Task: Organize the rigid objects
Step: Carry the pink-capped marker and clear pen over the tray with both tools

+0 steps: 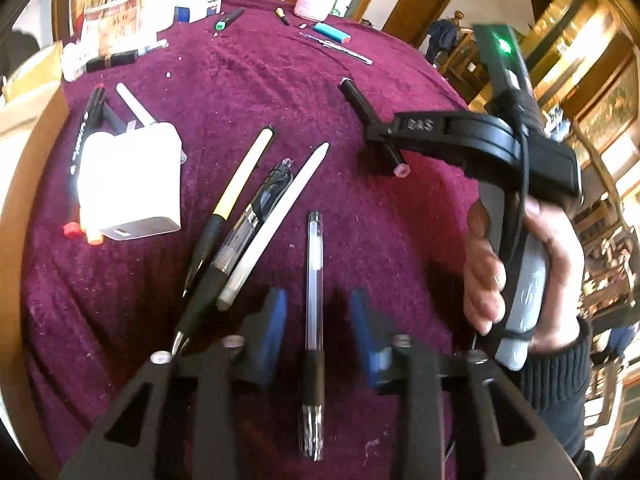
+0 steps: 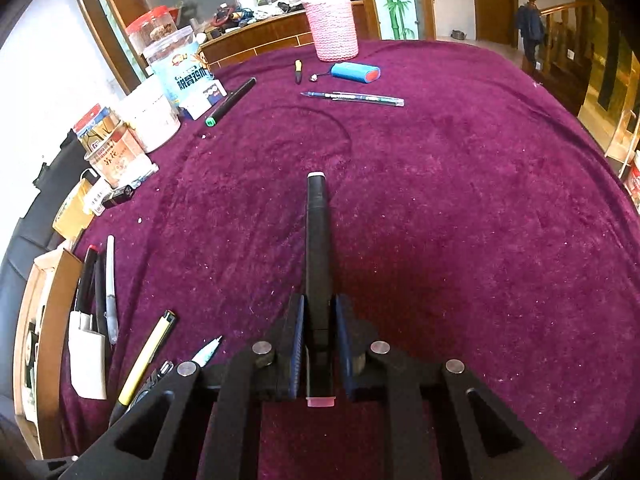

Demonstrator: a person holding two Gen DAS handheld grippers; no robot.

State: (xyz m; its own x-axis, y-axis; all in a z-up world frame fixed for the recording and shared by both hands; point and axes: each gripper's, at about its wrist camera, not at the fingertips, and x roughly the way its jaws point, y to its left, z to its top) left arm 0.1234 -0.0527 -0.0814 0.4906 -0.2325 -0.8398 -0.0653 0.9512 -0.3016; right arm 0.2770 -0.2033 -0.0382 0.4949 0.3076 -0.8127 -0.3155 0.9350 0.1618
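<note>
right wrist view: right gripper [image 2: 319, 344] is closed on a black marker [image 2: 318, 248]; left gripper [image 1: 319, 328] stands open around a clear pen [image 1: 314, 280] on the purple cloth [image 1: 400, 240], pads not touching it.

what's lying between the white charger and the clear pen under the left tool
Three pens, seen in the left wrist view: a yellow-and-black pen, a black clip pen and a white pen, between charger and clear pen.

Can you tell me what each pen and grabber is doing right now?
Left gripper: open, astride the clear pen, not pressing it.
Clear pen: lying flat on the cloth.
Right gripper: shut on the black marker.
Black marker: gripped near its pink end, pointing away.
Yellow pen: lying flat beside the white pen.
Charger: resting on other pens.
Green-tipped marker: lying capped.
</note>
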